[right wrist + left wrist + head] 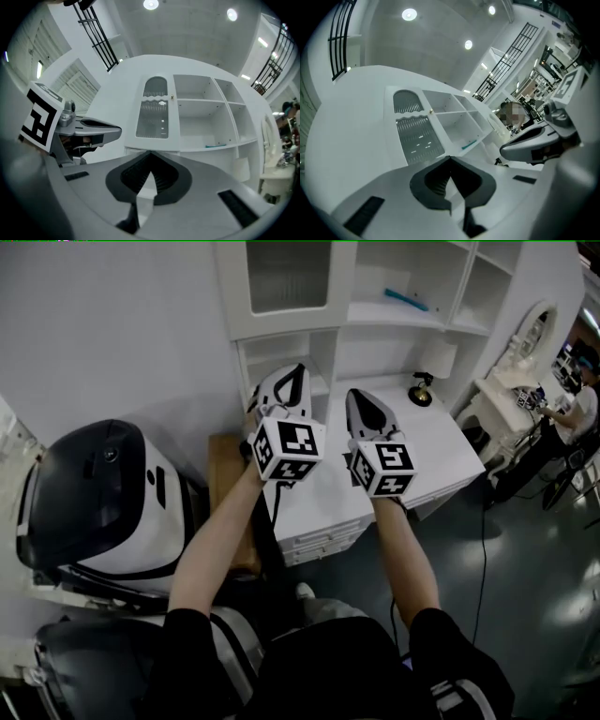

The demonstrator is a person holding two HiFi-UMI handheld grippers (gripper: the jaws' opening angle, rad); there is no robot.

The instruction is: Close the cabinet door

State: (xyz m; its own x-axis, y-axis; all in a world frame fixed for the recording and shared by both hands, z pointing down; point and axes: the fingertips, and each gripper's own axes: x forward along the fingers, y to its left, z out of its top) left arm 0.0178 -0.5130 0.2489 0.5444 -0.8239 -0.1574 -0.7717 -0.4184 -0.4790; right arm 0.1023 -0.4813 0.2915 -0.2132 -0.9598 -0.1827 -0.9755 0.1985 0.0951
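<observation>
Left gripper [450, 161] and right gripper [150, 154] both have their jaws pressed together on nothing. The cabinet door [287, 276] — ribbed glass, long axis upright — stands ahead and above, nearer the left gripper, with its knob [171, 97] on the right edge. It looks already flush with the frame. No writing is readable — only square markers.

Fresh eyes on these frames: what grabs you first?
The black-and-white marker cubes at the centre of the head view: left gripper and right gripper are held side by side over the white desk, both with jaws shut on nothing. Behind them, the tall white cabinet's ribbed glass door looks flush with its frame, with open shelves to its right. At far left sits a bulky glossy black-and-white machine.
</observation>
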